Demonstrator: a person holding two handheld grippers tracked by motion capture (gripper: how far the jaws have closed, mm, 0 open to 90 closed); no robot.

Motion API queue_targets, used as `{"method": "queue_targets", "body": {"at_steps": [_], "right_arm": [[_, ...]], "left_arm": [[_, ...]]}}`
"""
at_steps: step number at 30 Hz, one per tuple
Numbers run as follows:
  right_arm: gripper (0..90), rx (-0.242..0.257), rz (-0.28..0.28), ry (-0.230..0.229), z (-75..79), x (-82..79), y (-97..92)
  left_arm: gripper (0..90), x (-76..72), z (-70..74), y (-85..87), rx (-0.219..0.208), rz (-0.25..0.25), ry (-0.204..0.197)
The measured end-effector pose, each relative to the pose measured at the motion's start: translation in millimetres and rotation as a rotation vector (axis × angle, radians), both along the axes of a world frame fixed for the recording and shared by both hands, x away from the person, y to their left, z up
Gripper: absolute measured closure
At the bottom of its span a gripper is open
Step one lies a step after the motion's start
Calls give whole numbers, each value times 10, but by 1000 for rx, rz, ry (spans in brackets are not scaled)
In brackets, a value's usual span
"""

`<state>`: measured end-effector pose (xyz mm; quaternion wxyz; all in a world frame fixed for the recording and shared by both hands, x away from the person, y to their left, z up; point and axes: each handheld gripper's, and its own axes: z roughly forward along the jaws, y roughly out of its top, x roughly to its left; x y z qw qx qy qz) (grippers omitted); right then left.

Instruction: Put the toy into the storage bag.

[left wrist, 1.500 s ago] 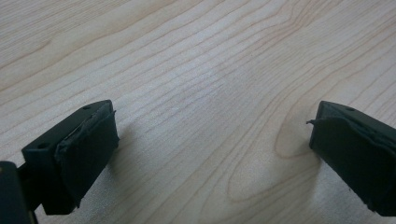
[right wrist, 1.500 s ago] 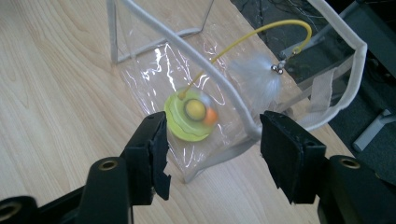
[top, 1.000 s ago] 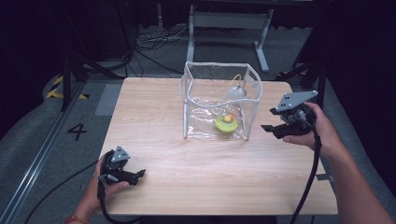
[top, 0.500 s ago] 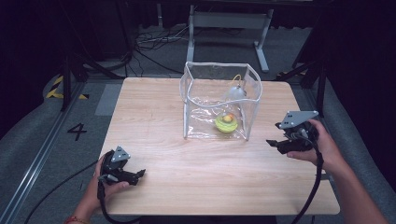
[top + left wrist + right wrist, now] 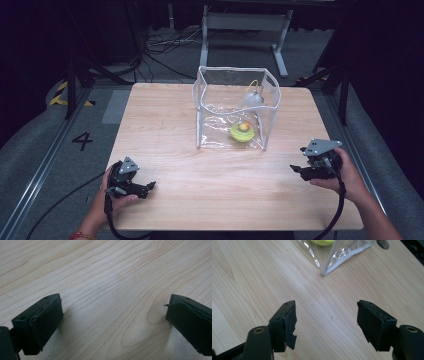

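A clear plastic bag [image 5: 235,107] with grey trim stands open-topped at the middle back of the wooden table [image 5: 165,125]. Inside lies a yellow-green toy [image 5: 242,131] with an orange top, and a pale round piece [image 5: 252,98] on a yellow cord hangs near its right wall. My left gripper [image 5: 145,187] rests at the near left edge, open and empty [image 5: 112,312]. My right gripper [image 5: 298,168] is low at the near right; its jaws have just been opening, with nothing between them [image 5: 325,315]. Ahead of it is the bag's corner [image 5: 342,255].
A grey metal stand [image 5: 245,22] and loose cables [image 5: 165,42] sit on the floor behind the table. A floor mark "4" [image 5: 82,141] and yellow-black tape [image 5: 60,92] lie to the left. Bare wood stretches between the two grippers.
My right gripper has come down and toward the near edge, from beside the bag's right side to low over the table. The left gripper has stayed put.
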<state>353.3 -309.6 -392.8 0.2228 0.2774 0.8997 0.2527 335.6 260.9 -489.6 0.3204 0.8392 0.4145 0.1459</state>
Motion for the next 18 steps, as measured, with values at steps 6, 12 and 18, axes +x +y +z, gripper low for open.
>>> {"method": "queue_targets", "body": {"at_steps": [6, 12, 18], "right_arm": [[307, 45, -5, -5, -269, -66, -146], [281, 111, -56, -14, -454, -121, -332], [246, 201, -144, -21, -657, -166, -588]], "left_arm": [[14, 0, 0, 0, 0, 0, 0], [13, -4, 0, -2, 0, 5, 0], [9, -6, -2, -9, 1, 16, -2]]}}
